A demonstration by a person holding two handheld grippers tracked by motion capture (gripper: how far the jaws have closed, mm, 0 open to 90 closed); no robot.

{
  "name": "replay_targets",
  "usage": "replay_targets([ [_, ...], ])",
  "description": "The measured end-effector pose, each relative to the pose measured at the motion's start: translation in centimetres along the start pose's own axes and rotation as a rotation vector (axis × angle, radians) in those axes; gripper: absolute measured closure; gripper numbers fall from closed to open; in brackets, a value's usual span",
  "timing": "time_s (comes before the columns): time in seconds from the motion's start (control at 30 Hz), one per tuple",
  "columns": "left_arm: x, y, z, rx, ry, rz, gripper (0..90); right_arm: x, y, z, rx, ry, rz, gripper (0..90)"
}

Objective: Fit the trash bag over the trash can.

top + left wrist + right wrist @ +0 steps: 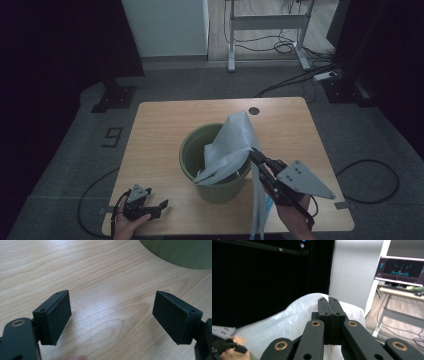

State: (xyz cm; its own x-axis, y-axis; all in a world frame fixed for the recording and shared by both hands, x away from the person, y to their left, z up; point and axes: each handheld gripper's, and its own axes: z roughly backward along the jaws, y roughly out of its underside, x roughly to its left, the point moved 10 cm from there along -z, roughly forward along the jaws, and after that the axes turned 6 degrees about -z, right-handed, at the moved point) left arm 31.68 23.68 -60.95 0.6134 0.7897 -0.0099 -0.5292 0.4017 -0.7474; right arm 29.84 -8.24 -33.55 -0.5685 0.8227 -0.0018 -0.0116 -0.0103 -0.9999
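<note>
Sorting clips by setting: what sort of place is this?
Probably a lab or office workroom: a monitor on a desk, loose cables across grey floor, and a lone wooden table ringed by dark curtains.

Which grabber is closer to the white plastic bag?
Right. The right gripper is shut on the white plastic bag at the green bin. The left gripper rests open on the table, apart from it.
</note>
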Motion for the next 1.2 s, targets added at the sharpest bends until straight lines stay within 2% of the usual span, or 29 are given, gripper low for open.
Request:
replay_targets([
  [0.17, 0.0, 0.0, 0.0, 0.0, 0.003, 0.002, 15.2, 0.2, 2.4, -2.6, 0.066, 0.009, 0.006, 88.8],
  [0.2, 0.0, 0.0, 0.0, 0.0, 0.003, 0.002, 15.2, 0.2, 2.4, -2.6, 0.066, 0.009, 0.006, 88.8],
  [0.23, 0.1, 0.0, 0.1, -0.001, 0.004, 0.004, 15.2, 0.3, 3.3, -3.5, 0.092, 0.006, 0.011, 88.7],
  [0.37, 0.1, 0.1, 0.1, -0.002, 0.003, 0.005, 15.2, -0.3, 4.5, -4.4, 0.133, 0.028, 0.017, 88.7],
  [0.5, 0.1, 0.1, 0.1, -0.002, 0.003, 0.004, 15.2, -1.0, 5.2, -4.6, 0.155, 0.044, 0.026, 88.7],
  [0.63, 0.1, 0.1, 0.1, 0.0, 0.004, 0.004, 15.3, -2.5, 5.6, -3.5, 0.165, 0.075, 0.028, 88.7],
  [0.73, 0.1, 0.1, 0.0, 0.001, 0.004, 0.006, 15.3, -2.8, 5.6, -3.1, 0.166, 0.072, 0.019, 88.7],
  [0.8, 0.1, 0.1, 0.0, 0.002, 0.003, 0.004, 15.3, -2.2, 5.7, -3.2, 0.171, 0.047, 0.022, 88.7],
  [0.93, 0.0, 0.0, 0.0, 0.001, 0.005, 0.002, 15.3, -0.1, 7.0, -4.2, 0.207, -0.01, 0.039, 88.5],
  [0.97, 0.0, 0.0, 0.0, 0.001, 0.005, 0.002, 15.2, -0.1, 7.0, -4.2, 0.207, -0.01, 0.039, 88.5],
  [1.0, 0.0, 0.0, 0.0, -0.001, 0.008, 0.005, 15.3, 0.8, 7.8, -4.6, 0.231, -0.038, 0.041, 86.5],
  [1.07, 0.0, 0.0, 0.0, -0.001, 0.01, 0.005, 15.3, 1.0, 8.1, -4.7, 0.236, -0.041, 0.04, 85.0],
  [1.1, 0.0, 0.1, 0.0, 0.0, 0.012, 0.005, 15.2, 1.0, 8.3, -4.5, 0.232, -0.049, 0.013, 81.0],
  [1.13, 0.0, 0.1, 0.0, 0.0, 0.012, 0.005, 15.2, 1.0, 8.3, -4.5, 0.232, -0.049, 0.013, 81.0],
  [1.17, 0.0, 0.1, 0.0, 0.001, 0.012, 0.004, 15.2, 0.7, 8.1, -4.1, 0.214, -0.056, -0.035, 69.6],
  [1.2, 0.0, 0.1, 0.0, 0.001, 0.011, 0.004, 15.2, 0.5, 7.8, -3.7, 0.201, -0.054, -0.052, 63.6],
])
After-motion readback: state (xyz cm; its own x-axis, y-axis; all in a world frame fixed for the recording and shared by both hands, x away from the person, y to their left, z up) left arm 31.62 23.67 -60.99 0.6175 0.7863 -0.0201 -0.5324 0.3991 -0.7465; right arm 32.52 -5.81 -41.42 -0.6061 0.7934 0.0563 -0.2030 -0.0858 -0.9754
